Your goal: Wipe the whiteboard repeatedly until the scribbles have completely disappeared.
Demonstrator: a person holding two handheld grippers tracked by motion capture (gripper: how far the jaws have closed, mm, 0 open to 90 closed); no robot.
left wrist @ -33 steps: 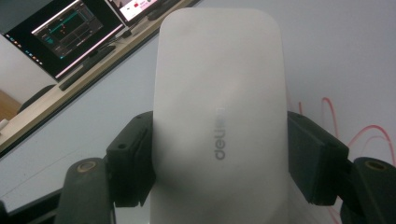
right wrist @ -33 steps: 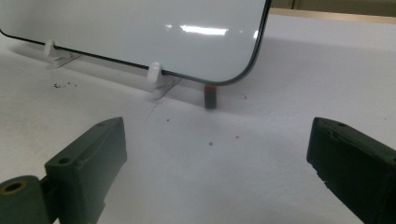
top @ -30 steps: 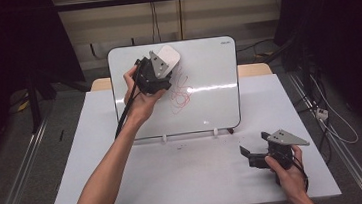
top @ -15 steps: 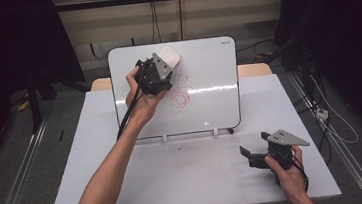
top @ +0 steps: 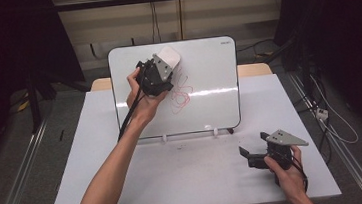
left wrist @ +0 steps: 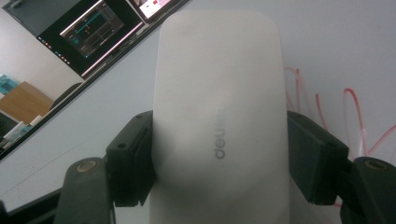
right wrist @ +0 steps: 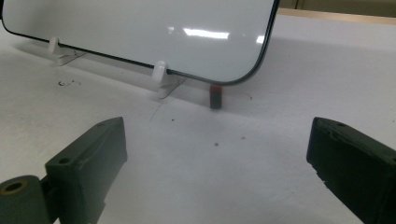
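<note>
left jaws are clamped on both sides of the white eraser, pressed flat to the whiteboard near its upper middle. compared with a second ago, the eraser has slid a bit up and right, and the red scribble just below it now shows more loops, so wiping isn't done, i'd say. left gripper sits over the board. right gripper rests on the surface below the board's lower right corner, jaws wide apart, empty.
</note>
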